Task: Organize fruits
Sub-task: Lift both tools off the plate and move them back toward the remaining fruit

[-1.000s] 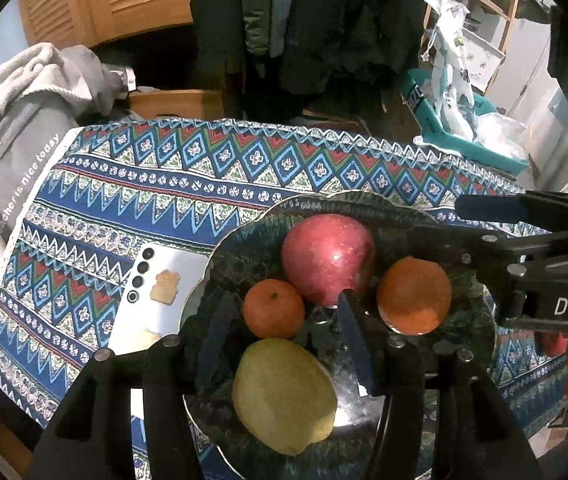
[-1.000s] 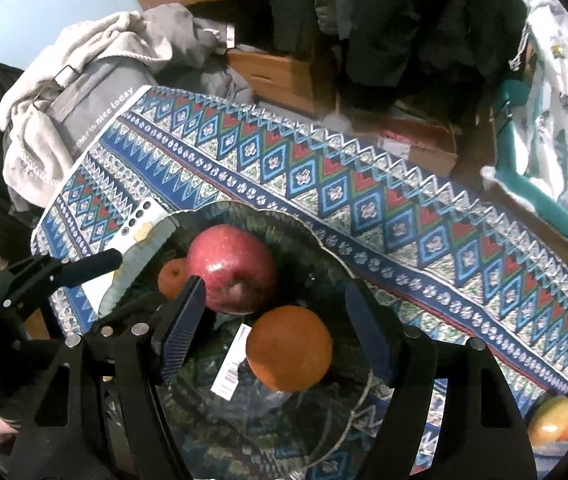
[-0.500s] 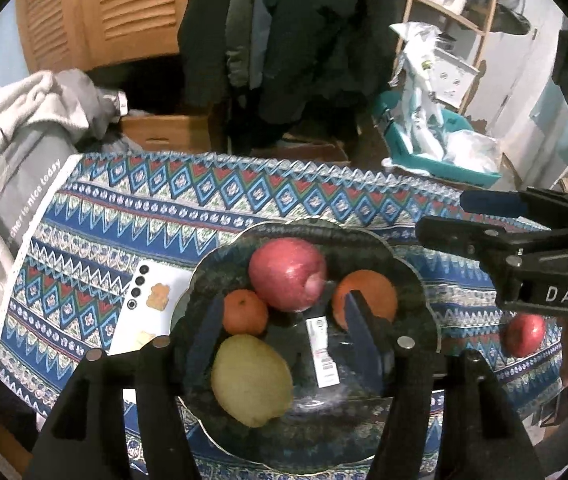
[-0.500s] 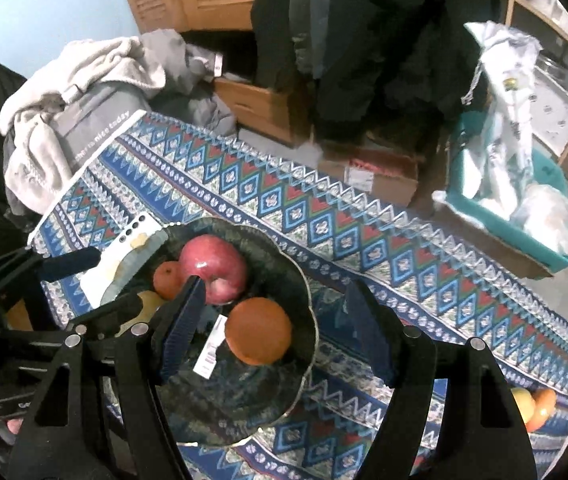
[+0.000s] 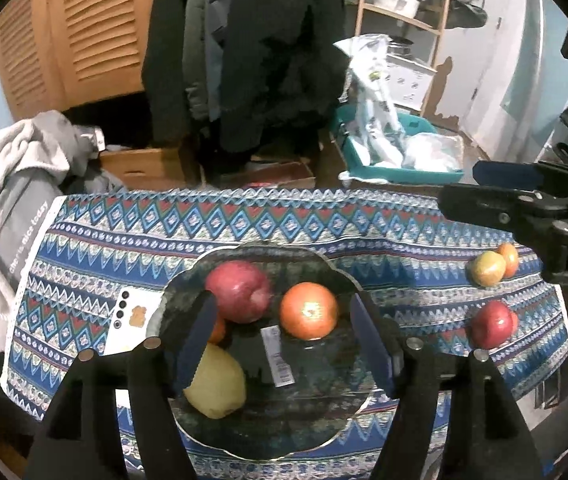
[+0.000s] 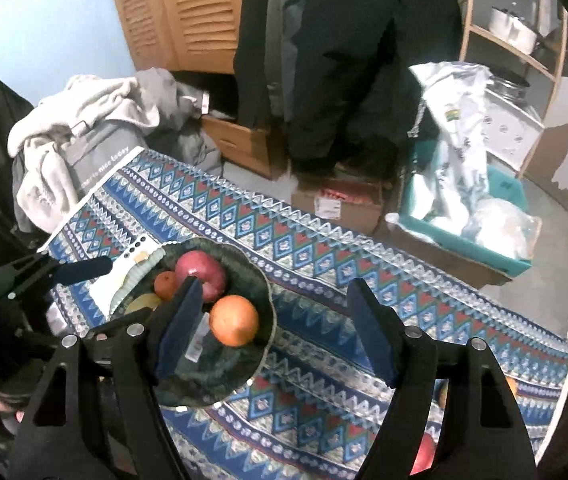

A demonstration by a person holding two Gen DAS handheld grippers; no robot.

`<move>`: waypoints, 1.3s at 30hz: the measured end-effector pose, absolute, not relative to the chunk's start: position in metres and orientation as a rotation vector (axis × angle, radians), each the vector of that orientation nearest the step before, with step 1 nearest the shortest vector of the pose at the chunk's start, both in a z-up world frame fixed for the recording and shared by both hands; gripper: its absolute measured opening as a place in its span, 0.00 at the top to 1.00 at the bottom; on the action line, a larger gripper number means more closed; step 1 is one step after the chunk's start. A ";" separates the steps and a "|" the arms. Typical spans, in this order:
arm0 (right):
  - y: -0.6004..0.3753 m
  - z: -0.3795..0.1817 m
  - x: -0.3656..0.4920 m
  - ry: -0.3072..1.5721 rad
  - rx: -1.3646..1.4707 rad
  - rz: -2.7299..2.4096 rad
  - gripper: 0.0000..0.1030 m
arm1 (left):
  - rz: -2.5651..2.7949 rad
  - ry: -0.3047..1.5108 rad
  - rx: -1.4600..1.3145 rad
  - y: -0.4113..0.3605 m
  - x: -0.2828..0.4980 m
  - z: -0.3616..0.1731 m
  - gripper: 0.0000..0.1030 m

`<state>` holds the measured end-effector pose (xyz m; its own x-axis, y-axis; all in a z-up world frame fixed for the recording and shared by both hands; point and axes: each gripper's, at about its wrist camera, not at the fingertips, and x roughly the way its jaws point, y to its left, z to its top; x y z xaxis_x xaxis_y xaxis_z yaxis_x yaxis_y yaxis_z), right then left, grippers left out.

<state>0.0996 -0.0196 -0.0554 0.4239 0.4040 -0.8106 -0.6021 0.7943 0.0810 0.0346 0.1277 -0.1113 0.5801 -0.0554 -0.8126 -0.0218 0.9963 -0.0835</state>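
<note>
Dark green scalloped glass bowl (image 5: 336, 280) holds four fruits on the patterned blue surface (image 5: 404, 240). The left tool (image 5: 284, 340) has just been opening and grips nothing; the right tool (image 6: 272, 336) is open and empty too.

— What is under the gripper?
— A blue zigzag cloth (image 5: 292, 224), and a white phone (image 5: 130, 320) lying on it to the left.
— And far ahead?
— Dark coats (image 6: 348, 52) hanging up. Brown slatted doors (image 5: 72, 36) stand left, a teal bin (image 6: 484, 236) right, gray clothes (image 5: 12, 172) piled left.
</note>
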 end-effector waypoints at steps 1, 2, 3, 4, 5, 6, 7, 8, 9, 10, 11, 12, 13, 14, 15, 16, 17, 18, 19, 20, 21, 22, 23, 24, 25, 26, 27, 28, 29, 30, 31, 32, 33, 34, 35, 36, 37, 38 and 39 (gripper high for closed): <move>-0.025 -0.052 0.098 0.938 -0.235 0.631 0.25 | -0.026 0.948 -0.084 0.124 0.034 -0.108 0.31; -0.030 -0.050 0.096 0.935 -0.235 0.627 0.25 | -0.031 0.945 -0.082 0.121 0.034 -0.106 0.28; -0.037 -0.047 0.095 0.933 -0.235 0.621 0.25 | -0.038 0.942 -0.078 0.116 0.034 -0.104 0.27; -0.042 -0.045 0.094 0.932 -0.235 0.616 0.25 | -0.044 0.939 -0.076 0.113 0.033 -0.101 0.26; -0.049 -0.043 0.093 0.930 -0.237 0.607 0.25 | -0.050 0.936 -0.073 0.109 0.033 -0.100 0.26; -0.054 -0.041 0.091 0.928 -0.239 0.599 0.24 | -0.060 0.935 -0.070 0.104 0.033 -0.097 0.26; -0.059 -0.040 0.090 0.926 -0.241 0.591 0.24 | -0.067 0.934 -0.069 0.101 0.033 -0.096 0.26; -0.067 -0.038 0.088 0.925 -0.236 0.583 0.24 | -0.077 0.932 -0.066 0.096 0.032 -0.094 0.26; -0.073 -0.037 0.088 0.926 -0.228 0.581 0.24 | -0.082 0.932 -0.064 0.093 0.032 -0.093 0.26; -0.079 -0.036 0.087 0.930 -0.220 0.579 0.24 | -0.093 0.932 -0.061 0.088 0.032 -0.091 0.26; -0.086 -0.035 0.087 0.932 -0.212 0.573 0.24 | -0.099 0.931 -0.057 0.084 0.032 -0.090 0.26; -0.093 -0.034 0.086 0.933 -0.205 0.565 0.24 | -0.105 0.931 -0.052 0.081 0.032 -0.089 0.26; -0.099 -0.032 0.085 0.933 -0.203 0.559 0.24 | -0.113 0.931 -0.047 0.076 0.032 -0.088 0.26; -0.107 -0.032 0.085 0.933 -0.201 0.548 0.24 | -0.120 0.932 -0.044 0.072 0.032 -0.087 0.26; -0.114 -0.031 0.085 0.933 -0.198 0.539 0.24 | -0.128 0.931 -0.040 0.068 0.032 -0.087 0.26; -0.120 -0.031 0.085 0.932 -0.192 0.530 0.24 | -0.135 0.932 -0.034 0.063 0.031 -0.086 0.26; -0.126 -0.030 0.085 0.931 -0.185 0.523 0.24 | -0.141 0.933 -0.030 0.059 0.031 -0.085 0.26; -0.133 -0.029 0.085 0.931 -0.178 0.516 0.24 | -0.151 0.933 -0.027 0.054 0.031 -0.084 0.26; -0.138 -0.029 0.084 0.931 -0.172 0.509 0.24 | -0.158 0.933 -0.025 0.051 0.031 -0.083 0.26; -0.142 -0.028 0.084 0.929 -0.169 0.505 0.24 | -0.164 0.932 -0.022 0.047 0.031 -0.081 0.26; -0.149 -0.027 0.083 0.926 -0.167 0.496 0.24 | -0.169 0.930 -0.019 0.043 0.031 -0.080 0.26; -0.153 -0.027 0.082 0.925 -0.166 0.491 0.24 | -0.177 0.928 -0.014 0.037 0.031 -0.078 0.26; -0.158 -0.026 0.081 0.924 -0.166 0.485 0.24 | -0.184 0.926 -0.009 0.033 0.031 -0.077 0.26; -0.165 -0.026 0.079 0.920 -0.163 0.480 0.24 | -0.189 0.926 -0.006 0.029 0.032 -0.076 0.26; -0.169 -0.026 0.078 0.918 -0.162 0.476 0.24 | -0.197 0.926 -0.002 0.025 0.032 -0.075 0.25; -0.174 -0.026 0.077 0.917 -0.159 0.470 0.24 | -0.205 0.926 0.002 0.020 0.032 -0.074 0.24; -0.179 -0.027 0.076 0.918 -0.157 0.466 0.24 | -0.211 0.926 0.006 0.016 0.033 -0.074 0.24; -0.185 -0.029 0.076 0.921 -0.155 0.459 0.24 | -0.220 0.929 0.011 0.010 0.034 -0.075 0.24; -0.191 -0.031 0.076 0.925 -0.152 0.450 0.24 | -0.228 0.932 0.015 0.007 0.034 -0.075 0.24; -0.197 -0.034 0.076 0.930 -0.146 0.439 0.24 | -0.241 0.935 0.020 0.001 0.035 -0.076 0.24; -0.203 -0.037 0.077 0.937 -0.139 0.430 0.24 | -0.247 0.937 0.024 -0.002 0.035 -0.077 0.24; -0.209 -0.040 0.078 0.945 -0.132 0.420 0.24 | -0.255 0.942 0.032 -0.008 0.036 -0.079 0.24; -0.216 -0.043 0.078 0.952 -0.127 0.407 0.24 | -0.263 0.946 0.038 -0.013 0.037 -0.080 0.24; -0.221 -0.046 0.079 0.957 -0.123 0.396 0.24 | -0.271 0.950 0.042 -0.017 0.038 -0.081 0.24; -0.228 -0.049 0.079 0.963 -0.117 0.383 0.24 | -0.277 0.953 0.046 -0.021 0.039 -0.083 0.24; -0.233 -0.051 0.080 0.967 -0.112 0.376 0.24 | -0.282 0.957 0.050 -0.025 0.039 -0.084 0.24; -0.238 -0.053 0.080 0.971 -0.106 0.368 0.24 | -0.287 0.961 0.054 -0.029 0.040 -0.085 0.24; -0.243 -0.055 0.081 0.976 -0.101 0.360 0.24 | -0.294 0.964 0.058 -0.034 0.041 -0.087 0.24; -0.249 -0.058 0.081 0.983 -0.096 0.352 0.24 | -0.297 0.965 0.062 -0.037 0.041 -0.088 0.24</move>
